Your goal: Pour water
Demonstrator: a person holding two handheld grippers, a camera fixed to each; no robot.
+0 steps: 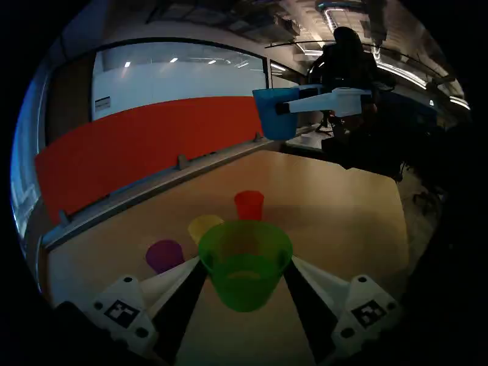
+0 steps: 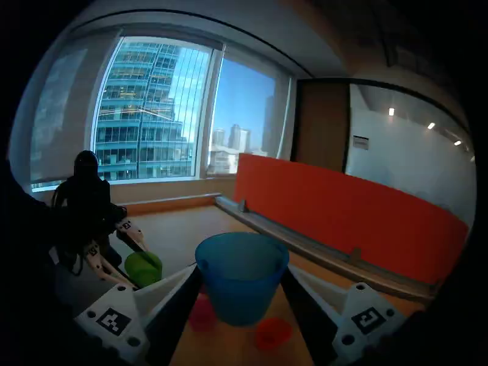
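My left gripper (image 1: 245, 263) clamps the green cup (image 1: 244, 287) upright over the table (image 1: 341, 207). My right gripper (image 2: 241, 273) grips the blue cup (image 2: 241, 293), also upright. Beyond the green cup, a red cup (image 1: 249, 204), yellow cup (image 1: 204, 227) and purple cup (image 1: 165, 255) stand on the table.

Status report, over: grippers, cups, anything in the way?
Left gripper shut on green cup, upright. Right gripper shut on blue cup, held high, upright. Red cup, yellow cup, purple cup on the table ahead; nothing between the held cups.
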